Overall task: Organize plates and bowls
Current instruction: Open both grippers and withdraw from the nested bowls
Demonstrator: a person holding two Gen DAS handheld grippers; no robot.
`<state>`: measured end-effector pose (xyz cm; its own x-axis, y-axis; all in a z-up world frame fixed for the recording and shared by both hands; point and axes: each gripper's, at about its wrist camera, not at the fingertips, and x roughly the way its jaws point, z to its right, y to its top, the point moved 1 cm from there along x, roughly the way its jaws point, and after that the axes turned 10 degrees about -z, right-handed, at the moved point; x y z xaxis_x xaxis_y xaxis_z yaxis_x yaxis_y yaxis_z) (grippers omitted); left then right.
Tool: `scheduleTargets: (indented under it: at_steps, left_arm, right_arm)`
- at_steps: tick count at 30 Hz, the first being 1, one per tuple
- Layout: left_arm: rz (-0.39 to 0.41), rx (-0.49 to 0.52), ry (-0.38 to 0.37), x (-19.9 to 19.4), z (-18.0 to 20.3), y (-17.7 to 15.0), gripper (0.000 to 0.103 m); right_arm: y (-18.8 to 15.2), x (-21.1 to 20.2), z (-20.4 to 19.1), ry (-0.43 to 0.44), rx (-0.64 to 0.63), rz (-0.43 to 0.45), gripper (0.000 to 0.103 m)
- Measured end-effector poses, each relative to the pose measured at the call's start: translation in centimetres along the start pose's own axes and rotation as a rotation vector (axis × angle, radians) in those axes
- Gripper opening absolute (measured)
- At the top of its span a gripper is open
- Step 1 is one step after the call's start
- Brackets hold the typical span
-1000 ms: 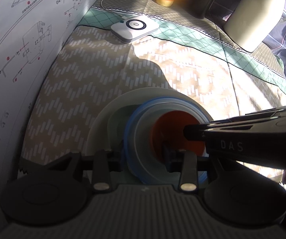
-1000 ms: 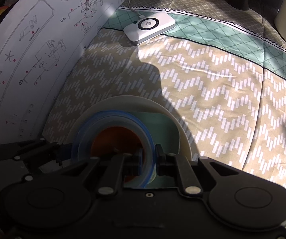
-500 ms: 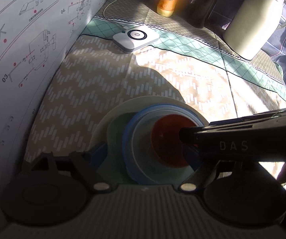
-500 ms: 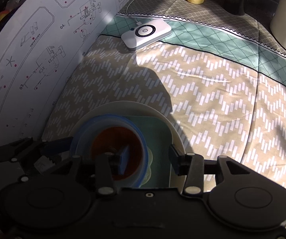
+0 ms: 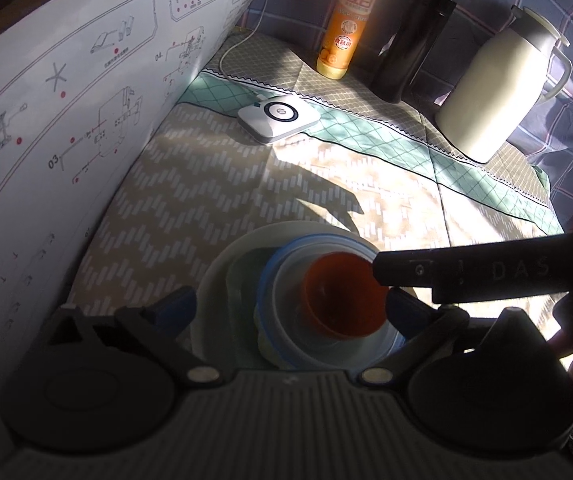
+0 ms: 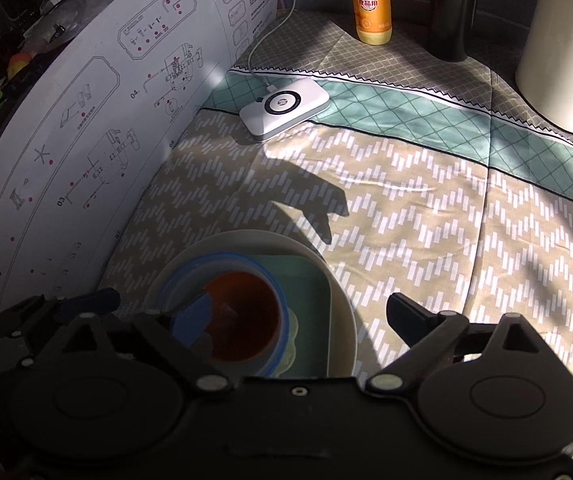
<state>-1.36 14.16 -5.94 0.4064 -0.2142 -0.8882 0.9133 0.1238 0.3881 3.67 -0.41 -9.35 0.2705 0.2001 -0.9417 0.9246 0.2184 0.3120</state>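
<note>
Stack of dishes, directly below both claws: orange bowl (image 5: 342, 296) nested in a blue-rimmed clear bowl (image 5: 286, 320), on a green square plate (image 6: 310, 280), on a white round plate (image 6: 246, 238).

Left claw (image 5: 290, 312): jaws have just been opening and stand wide apart, straddling the stack, pads clear of it.

Right claw (image 6: 298, 316): jaws likewise just opened wide; one blue pad hangs over the orange bowl (not touching it, as far as can be seen), the other over bare cloth beside the white plate.

Beyond the claws, on the patterned desk cloth (image 6: 426, 240): white charger pad (image 6: 284, 108), orange bottle (image 5: 344, 36), dark flask (image 5: 414, 44), cream jug (image 5: 498, 88). To their left: printed instruction sheet (image 5: 66, 120), standing curved.
</note>
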Motion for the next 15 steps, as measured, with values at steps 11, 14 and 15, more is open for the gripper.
scheduleTargets:
  at_steps: [11,14,15]
  left_arm:
    - [0.064,0.048,0.037,-2.3,0.3,-2.1,0.103]
    - [0.065,0.075,0.073,-2.7,0.5,-2.9,0.103]
    - [0.064,0.083,0.08,-2.9,0.6,-3.2,0.103]
  right_arm:
    - [-2.3,-2.9,2.1,-0.005,0.042,0.07,0.103]
    - [-3.4,-3.7,2.6,-0.056,0.021,0.102,0.103]
    - [-3.8,-3.8,2.7,-0.07,0.012,0.11,0.103]
